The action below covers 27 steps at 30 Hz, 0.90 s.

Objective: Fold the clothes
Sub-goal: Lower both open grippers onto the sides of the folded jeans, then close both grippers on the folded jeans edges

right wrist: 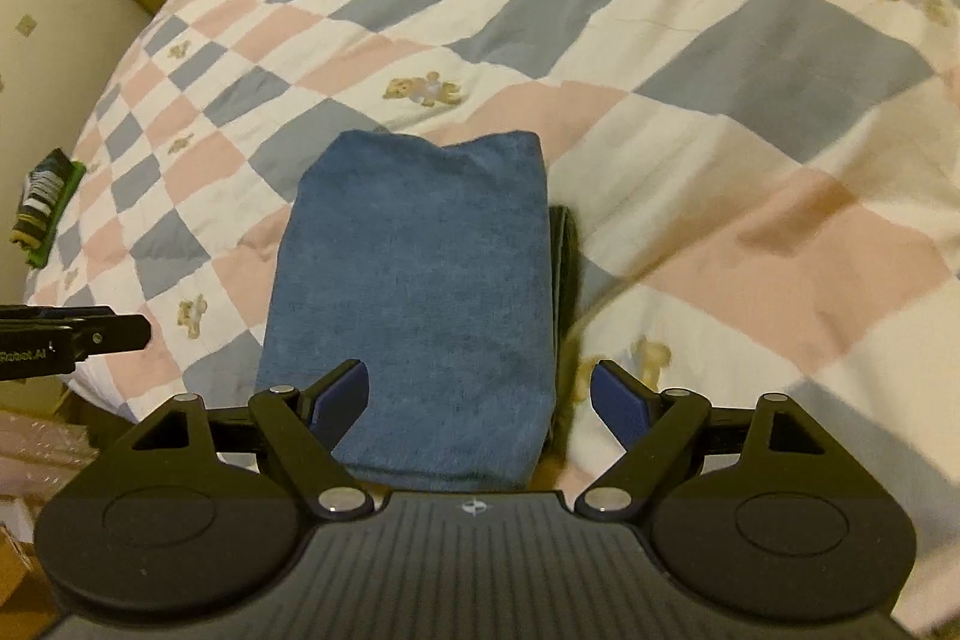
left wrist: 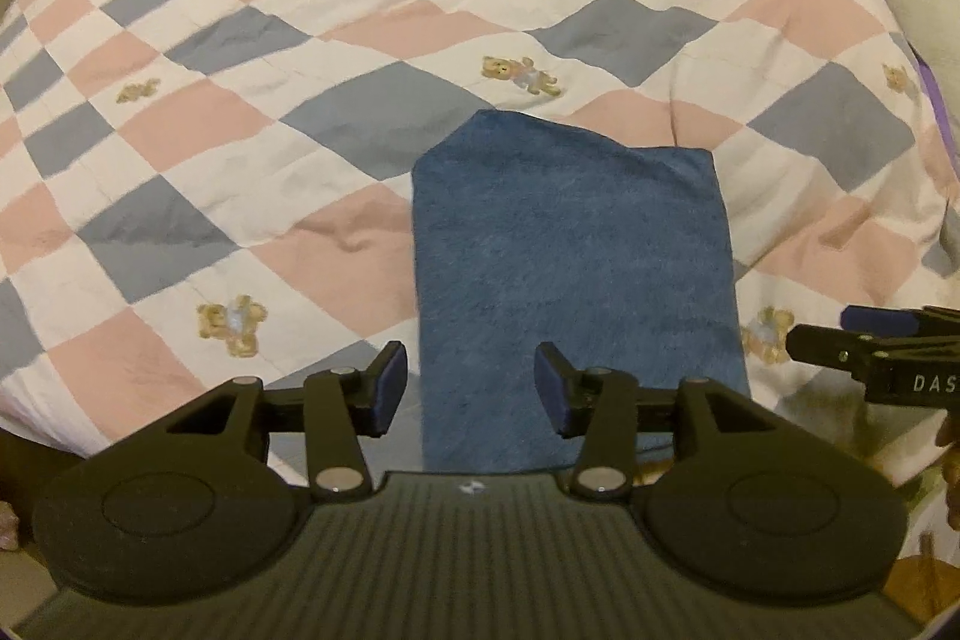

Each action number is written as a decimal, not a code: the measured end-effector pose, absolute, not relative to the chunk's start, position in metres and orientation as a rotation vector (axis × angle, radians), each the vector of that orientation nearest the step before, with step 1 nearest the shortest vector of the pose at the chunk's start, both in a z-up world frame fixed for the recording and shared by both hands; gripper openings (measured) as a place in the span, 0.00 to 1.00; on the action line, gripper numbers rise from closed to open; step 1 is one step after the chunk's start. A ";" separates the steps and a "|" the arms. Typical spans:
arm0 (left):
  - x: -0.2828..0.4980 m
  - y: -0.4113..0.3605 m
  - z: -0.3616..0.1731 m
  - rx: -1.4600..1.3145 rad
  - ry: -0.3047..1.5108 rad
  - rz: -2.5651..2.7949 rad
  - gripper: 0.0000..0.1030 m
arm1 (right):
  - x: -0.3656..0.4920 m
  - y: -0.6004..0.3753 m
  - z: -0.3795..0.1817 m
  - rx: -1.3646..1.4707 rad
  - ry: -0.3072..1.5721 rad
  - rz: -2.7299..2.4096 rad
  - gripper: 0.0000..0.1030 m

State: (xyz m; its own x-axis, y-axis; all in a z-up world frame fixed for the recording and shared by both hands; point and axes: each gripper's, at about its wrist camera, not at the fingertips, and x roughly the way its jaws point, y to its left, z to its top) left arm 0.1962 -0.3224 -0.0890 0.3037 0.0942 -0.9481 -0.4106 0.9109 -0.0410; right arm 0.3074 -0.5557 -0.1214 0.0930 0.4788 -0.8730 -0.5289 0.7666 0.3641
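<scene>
- Your left gripper (left wrist: 471, 388) stood with its jaws parted and nothing between the pads; the near left corner of the folded blue garment (left wrist: 570, 268) lay under the gap, and I could not tell whether the pads touched the cloth.
- Your right gripper (right wrist: 480, 400) was spread wide and empty; its left pad (right wrist: 342, 394) hung over the garment's near edge, its right pad over the bare checked quilt (right wrist: 750, 130) at about 3 o'clock of the cloth.
- The garment lay flat on the quilt as a narrow oblong running from 6 toward 12 o'clock in both wrist views; its far left corner looked clipped at 11 o'clock, and a darker layer peeked out along the right edge in the right view.
- As I judged it, you were setting up to take the near end for another fold toward 12 o'clock; you did well to keep one gripper at each near corner; you needed to pinch all layers together, including that stray right-hand layer, lift both corners level, and lay them square on the far edge.
- The risk was dragging the quilt up with the cloth.
- No container showed in either view; only a small green-and-black packet (right wrist: 45, 205) sat by the bed's edge at 9 o'clock, contents unreadable.
</scene>
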 end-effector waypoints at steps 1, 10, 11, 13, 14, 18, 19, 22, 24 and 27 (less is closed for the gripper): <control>0.197 -0.319 -0.095 -0.325 1.215 0.332 0.41 | 0.314 -0.557 -0.126 -0.030 1.277 0.768 0.81; 0.197 -0.281 -0.152 -0.427 1.260 0.265 0.41 | 0.344 -0.572 -0.192 0.184 1.365 0.881 0.80; 0.198 -0.278 -0.159 -0.423 1.272 0.253 0.41 | 0.344 -0.570 -0.201 0.184 1.382 0.877 0.80; 0.201 -0.271 -0.176 -0.427 1.291 0.217 0.41 | 0.344 -0.564 -0.216 0.172 1.414 0.852 0.80; 0.203 -0.266 -0.184 -0.438 1.297 0.194 0.41 | 0.344 -0.562 -0.221 0.171 1.423 0.842 0.80; 0.211 -0.250 -0.210 -0.472 1.312 0.102 0.43 | 0.351 -0.555 -0.236 0.188 1.442 0.815 0.80; 0.213 -0.245 -0.217 -0.496 1.315 0.077 0.44 | 0.354 -0.554 -0.238 0.201 1.444 0.807 0.80; 0.218 -0.227 -0.236 -0.588 1.320 0.001 0.48 | 0.361 -0.549 -0.247 0.248 1.459 0.799 0.80; 0.221 -0.217 -0.248 -0.640 1.321 -0.038 0.52 | 0.365 -0.544 -0.253 0.259 1.467 0.798 0.80; 0.227 -0.205 -0.265 -0.722 1.315 -0.093 0.56 | 0.371 -0.540 -0.261 0.279 1.488 0.798 0.80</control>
State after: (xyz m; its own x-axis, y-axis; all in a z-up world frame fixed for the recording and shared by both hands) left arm 0.2269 -0.2048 -0.2649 0.2825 -0.4534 -0.8454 -0.3303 0.7814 -0.5295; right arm 0.3709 -0.5397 -0.2615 -0.1097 0.6238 -0.7738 -0.3001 0.7214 0.6241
